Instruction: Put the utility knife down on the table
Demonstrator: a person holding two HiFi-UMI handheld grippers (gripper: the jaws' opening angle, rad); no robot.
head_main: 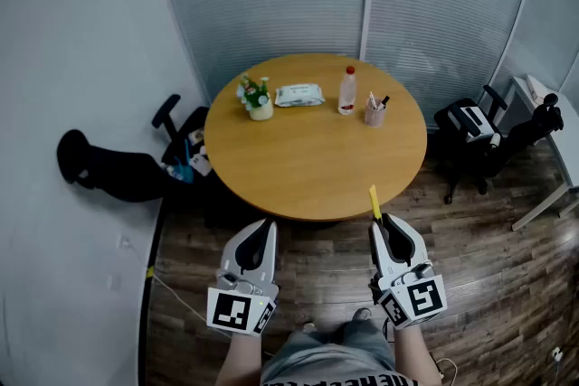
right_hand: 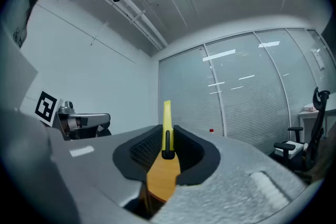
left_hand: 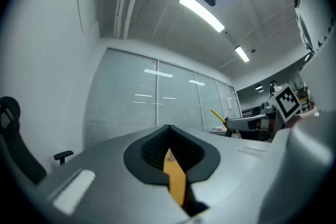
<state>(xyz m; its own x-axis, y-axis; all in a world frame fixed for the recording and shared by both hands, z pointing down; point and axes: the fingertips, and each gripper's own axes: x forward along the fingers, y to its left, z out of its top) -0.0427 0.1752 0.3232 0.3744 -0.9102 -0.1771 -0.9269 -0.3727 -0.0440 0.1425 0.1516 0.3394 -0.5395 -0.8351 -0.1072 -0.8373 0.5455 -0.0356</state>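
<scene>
My right gripper (head_main: 391, 221) is shut on a yellow utility knife (head_main: 374, 201). The knife sticks out forward past the jaws, over the near edge of the round wooden table (head_main: 308, 163). In the right gripper view the knife (right_hand: 167, 122) stands upright between the closed jaws, its black slider showing. My left gripper (head_main: 262, 226) hangs level with the right one, just short of the table's near rim. Its jaws are pressed together with nothing in them (left_hand: 169, 132). From the left gripper view I also see the knife (left_hand: 216, 114) poking out of the right gripper.
At the table's far side stand a small potted plant (head_main: 257, 97), a wipes pack (head_main: 299, 95), a clear bottle with a red cap (head_main: 347, 91) and a pen cup (head_main: 374, 112). Office chairs sit at the left (head_main: 176, 136) and right (head_main: 470, 127). The floor is wood.
</scene>
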